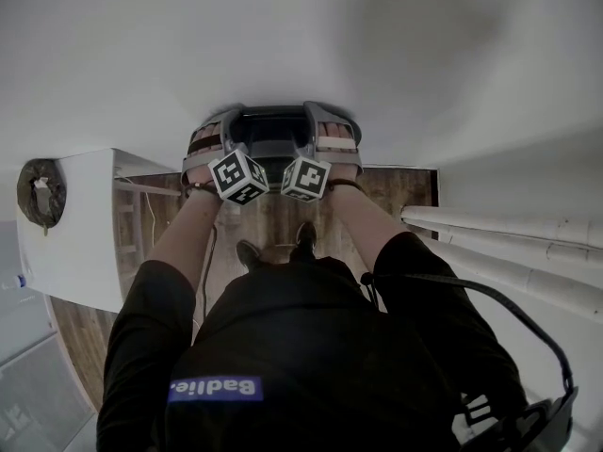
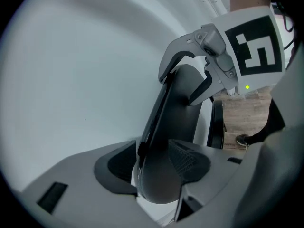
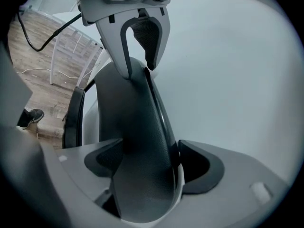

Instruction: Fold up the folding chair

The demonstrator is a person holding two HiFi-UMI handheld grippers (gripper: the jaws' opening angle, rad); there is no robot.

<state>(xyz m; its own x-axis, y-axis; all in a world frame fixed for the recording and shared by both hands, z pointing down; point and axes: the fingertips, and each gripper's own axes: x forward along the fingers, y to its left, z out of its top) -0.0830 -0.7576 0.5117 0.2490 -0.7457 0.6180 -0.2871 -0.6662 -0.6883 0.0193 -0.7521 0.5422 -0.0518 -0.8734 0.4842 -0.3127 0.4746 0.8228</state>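
Two grips on the folding chair (image 1: 273,130): left tool (image 2: 154,167), right tool (image 3: 149,163).

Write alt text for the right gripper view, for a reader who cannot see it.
The right tool grips a dark plastic chair panel between its jaws, in front of a white wall. Farther up the same panel, the left tool also clamps it; wooden floor shows at the left.
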